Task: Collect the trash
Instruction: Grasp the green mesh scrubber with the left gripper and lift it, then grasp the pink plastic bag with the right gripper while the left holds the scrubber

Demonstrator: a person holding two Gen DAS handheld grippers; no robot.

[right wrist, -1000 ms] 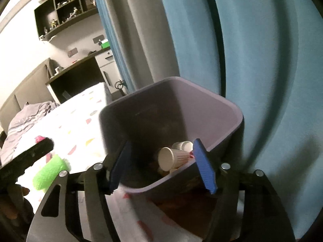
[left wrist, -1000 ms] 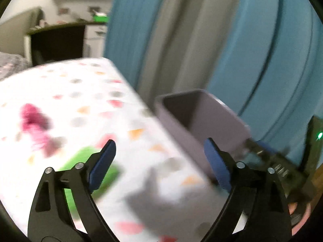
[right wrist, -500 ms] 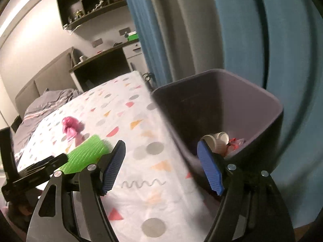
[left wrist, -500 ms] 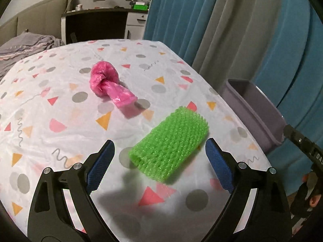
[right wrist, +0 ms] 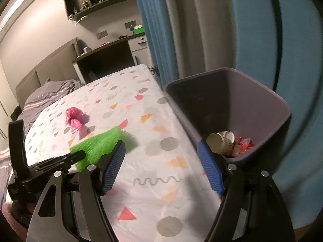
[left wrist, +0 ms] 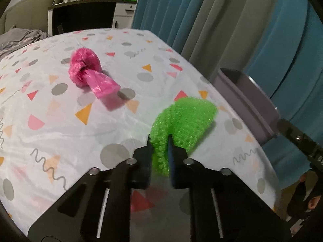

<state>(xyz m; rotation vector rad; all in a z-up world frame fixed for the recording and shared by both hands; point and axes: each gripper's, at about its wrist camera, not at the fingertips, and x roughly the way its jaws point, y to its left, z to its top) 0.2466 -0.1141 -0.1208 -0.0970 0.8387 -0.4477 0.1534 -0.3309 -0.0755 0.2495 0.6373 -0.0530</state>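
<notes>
Green foam net [left wrist: 182, 119] on spotted bedsheet [left wrist: 60, 121] near bin-side edge, near end pinched flat by left gripper [left wrist: 160, 151], jaws just closed on it. Pink bag [left wrist: 88, 74] further back, untouched. Purple bin [right wrist: 228, 104] beside bed, paper cup [right wrist: 220, 141] already inside. Right gripper [right wrist: 161, 167] wide, empty. Two items left.

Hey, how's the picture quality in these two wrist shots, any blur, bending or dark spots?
Left wrist view: fisheye bows the bed, green foam mesh slightly smeared, corners black. Right wrist view: curtain and bin rim streaked by blur, the room dim.
</notes>
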